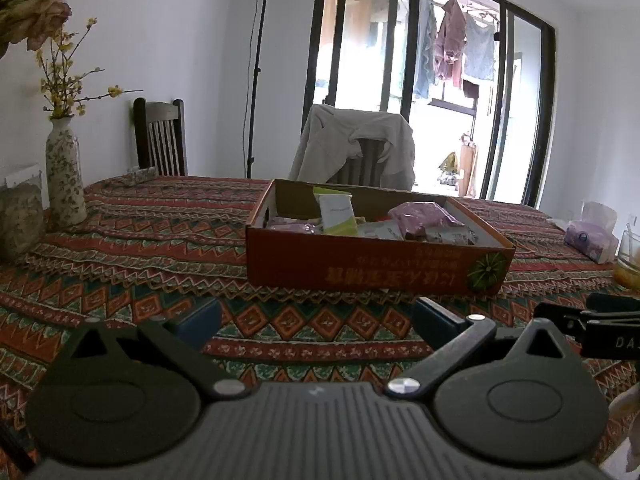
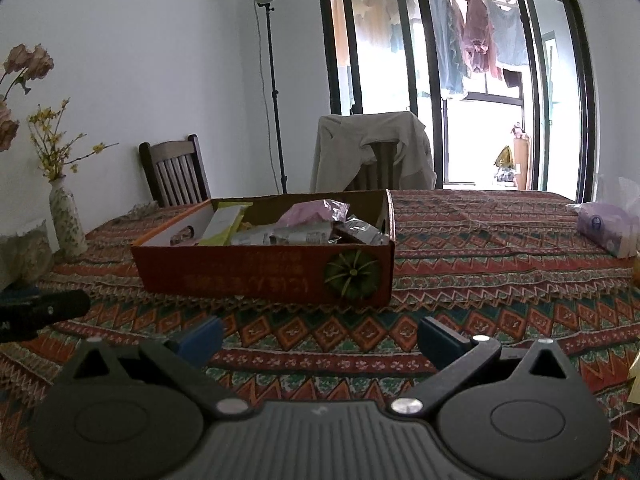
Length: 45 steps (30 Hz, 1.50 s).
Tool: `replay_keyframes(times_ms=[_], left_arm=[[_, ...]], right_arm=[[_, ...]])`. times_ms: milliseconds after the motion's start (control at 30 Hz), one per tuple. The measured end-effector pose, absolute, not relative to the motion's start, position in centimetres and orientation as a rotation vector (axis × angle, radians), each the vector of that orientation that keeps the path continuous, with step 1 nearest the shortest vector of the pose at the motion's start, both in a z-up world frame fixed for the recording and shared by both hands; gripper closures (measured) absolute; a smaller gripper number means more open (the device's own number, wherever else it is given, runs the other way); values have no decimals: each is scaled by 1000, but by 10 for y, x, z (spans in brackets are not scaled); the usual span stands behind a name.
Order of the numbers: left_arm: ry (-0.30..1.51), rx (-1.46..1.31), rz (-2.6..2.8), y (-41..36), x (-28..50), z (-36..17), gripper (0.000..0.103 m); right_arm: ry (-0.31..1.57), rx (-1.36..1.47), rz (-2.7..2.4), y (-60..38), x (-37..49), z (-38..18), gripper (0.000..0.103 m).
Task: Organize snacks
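Note:
A shallow orange cardboard box (image 1: 360, 268) (image 2: 248, 276) sits on the patterned tablecloth and holds several snack packets: a green-and-white pack (image 1: 338, 214) (image 2: 226, 222), a purple bag (image 1: 422, 214) (image 2: 312, 212) and silvery wrappers (image 2: 360, 230). My left gripper (image 1: 316, 318) hovers open over the cloth, short of the box's near wall, with nothing between its blue fingers. My right gripper (image 2: 320, 334) is also open and empty, just short of the same wall. Part of the right gripper (image 1: 592, 324) shows at the right edge of the left wrist view.
A floral vase (image 1: 64, 178) (image 2: 68, 224) with yellow sprigs and a jar (image 1: 20, 216) stand at the left. A purple tissue pack (image 1: 590, 236) (image 2: 608, 228) and a glass (image 1: 628, 256) lie at the right. Two chairs (image 2: 372, 156) and a lamp stand (image 2: 274, 92) are behind the table.

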State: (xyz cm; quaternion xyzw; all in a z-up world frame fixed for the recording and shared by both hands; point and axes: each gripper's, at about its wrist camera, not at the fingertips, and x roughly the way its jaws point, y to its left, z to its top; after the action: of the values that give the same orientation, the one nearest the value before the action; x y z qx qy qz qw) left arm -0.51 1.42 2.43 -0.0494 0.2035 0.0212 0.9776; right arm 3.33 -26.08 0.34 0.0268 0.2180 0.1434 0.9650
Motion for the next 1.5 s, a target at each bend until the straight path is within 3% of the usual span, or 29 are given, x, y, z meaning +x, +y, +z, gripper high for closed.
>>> replay_keyframes(times_ms=[1500], left_arm=[[411, -103, 28, 16, -11, 22, 0]], right_arm=[[438, 47, 290, -257, 28, 5, 0]])
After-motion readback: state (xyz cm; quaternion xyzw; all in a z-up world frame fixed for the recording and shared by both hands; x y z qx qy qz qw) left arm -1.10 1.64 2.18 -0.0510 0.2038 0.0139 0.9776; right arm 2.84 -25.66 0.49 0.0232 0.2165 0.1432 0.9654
